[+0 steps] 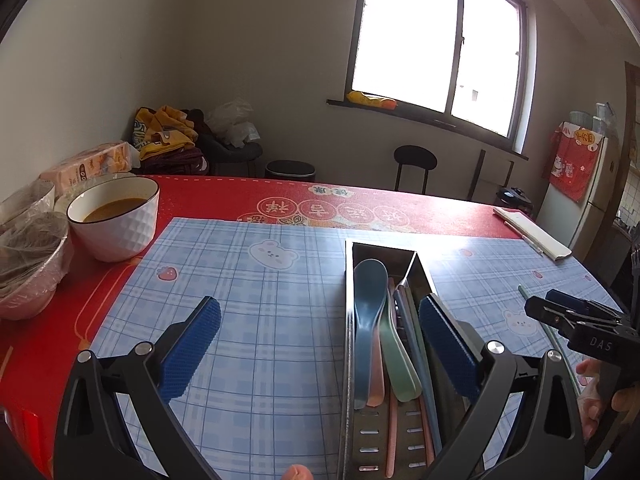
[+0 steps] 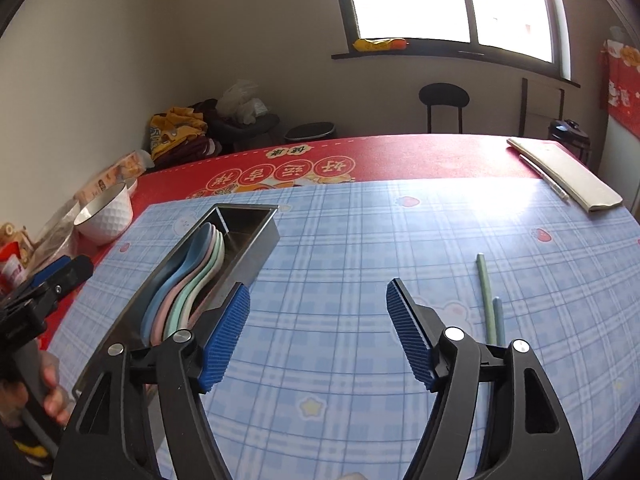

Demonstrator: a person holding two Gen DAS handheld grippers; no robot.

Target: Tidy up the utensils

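Chopsticks (image 2: pixel 491 304) are what remains outside: a green one and a bluish one lie side by side on the checked mat (image 2: pixel 360 240), just to the right of the right tongs (image 2: pixel 318 320). The metal holder (image 2: pixel 256 240) stands on the counter (image 2: pixel 440 156) to the left of them, with the blue, pink and green spoons (image 2: pixel 188 280) stacked in its wider compartment and several sticks (image 1: pixel 412 320) in the narrow one beside it.

The right tongs are released, the blue pads far apart and nothing between them. The left tongs (image 1: pixel 320 336) are also spread wide and grasp nothing; their right pad is over the holder, but whether it touches the wall I cannot tell.

The step in hand is, I judge, to fetch the two loose chopsticks. To do it well, the right tongs should move to the right and turn so that the pads stand across the sticks, not along them. It is better to take them near the middle, so they do not tip when lifted. The sticks are thin and lie flat, so the pads must come low to the mat before closing. The two lie touching or nearly so; closing on both at once seems possible, but one may slip out. The left tongs could steady the holder while the sticks go into the narrow compartment.
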